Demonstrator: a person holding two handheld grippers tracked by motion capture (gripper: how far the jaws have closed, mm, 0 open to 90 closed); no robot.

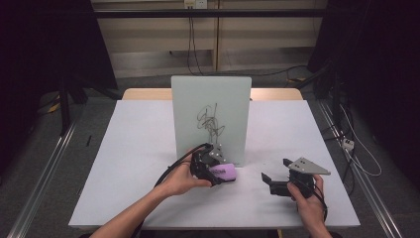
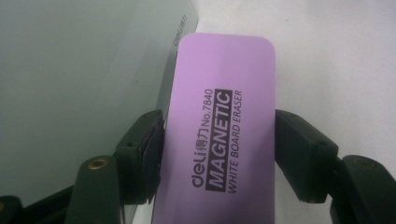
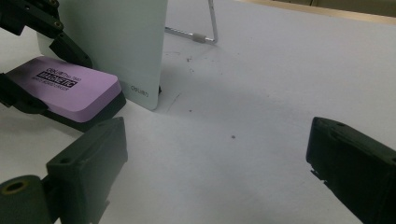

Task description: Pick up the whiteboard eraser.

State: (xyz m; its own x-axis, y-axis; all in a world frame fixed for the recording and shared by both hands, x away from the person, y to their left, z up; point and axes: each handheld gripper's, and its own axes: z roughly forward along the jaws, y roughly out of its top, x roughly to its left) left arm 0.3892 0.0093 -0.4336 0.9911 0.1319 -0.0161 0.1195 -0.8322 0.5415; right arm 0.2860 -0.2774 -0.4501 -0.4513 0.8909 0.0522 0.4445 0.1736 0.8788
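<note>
A small whiteboard (image 1: 210,116) stands upright on the white table (image 1: 138,144), propped by a wire stand (image 3: 212,28), with black scribbles (image 1: 212,120) on its face. My left gripper (image 1: 220,173) is shut on a purple magnetic whiteboard eraser (image 2: 219,126), holding it by its long sides just in front of the board's lower right corner (image 2: 182,28). The eraser (image 3: 65,88) rests low, close to the table. My right gripper (image 1: 275,171) stands open to the right of the board, with nothing but bare table between its fingers (image 3: 88,163).
The table's front edge (image 1: 213,227) lies close to both hands. A wooden strip (image 1: 277,93) runs behind the board. Cables (image 1: 356,148) and metal rails lie on the floor to the right and left of the table.
</note>
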